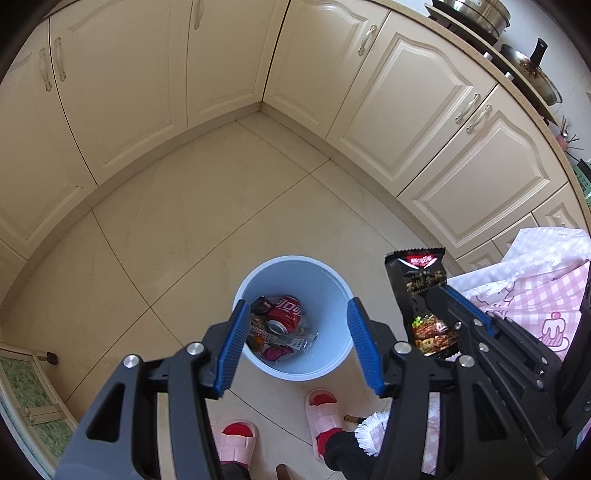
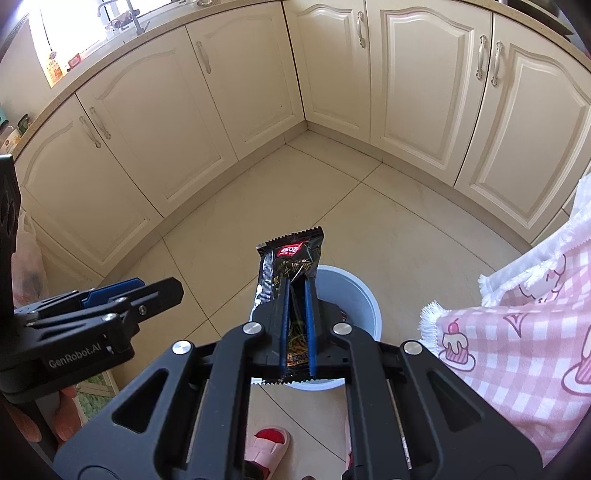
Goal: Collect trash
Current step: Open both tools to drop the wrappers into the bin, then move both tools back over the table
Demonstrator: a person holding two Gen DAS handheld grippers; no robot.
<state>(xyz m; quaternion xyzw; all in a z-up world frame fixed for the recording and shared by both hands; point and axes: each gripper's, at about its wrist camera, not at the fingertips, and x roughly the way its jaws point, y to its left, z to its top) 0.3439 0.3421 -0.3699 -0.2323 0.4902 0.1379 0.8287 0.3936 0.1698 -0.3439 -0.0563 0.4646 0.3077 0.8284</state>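
A pale blue bin stands on the tiled floor, holding a red soda can and several wrappers. My left gripper hangs open above it with nothing between its blue pads. My right gripper is shut on a black snack wrapper, which sticks up past the fingers over the bin. In the left wrist view that wrapper and the right gripper sit just right of the bin. The left gripper shows at the left of the right wrist view.
Cream cabinets wrap the corner behind the bin. A pink checked cloth hangs at the right. The person's pink slippers stand close in front of the bin. Pots sit on the counter at the upper right.
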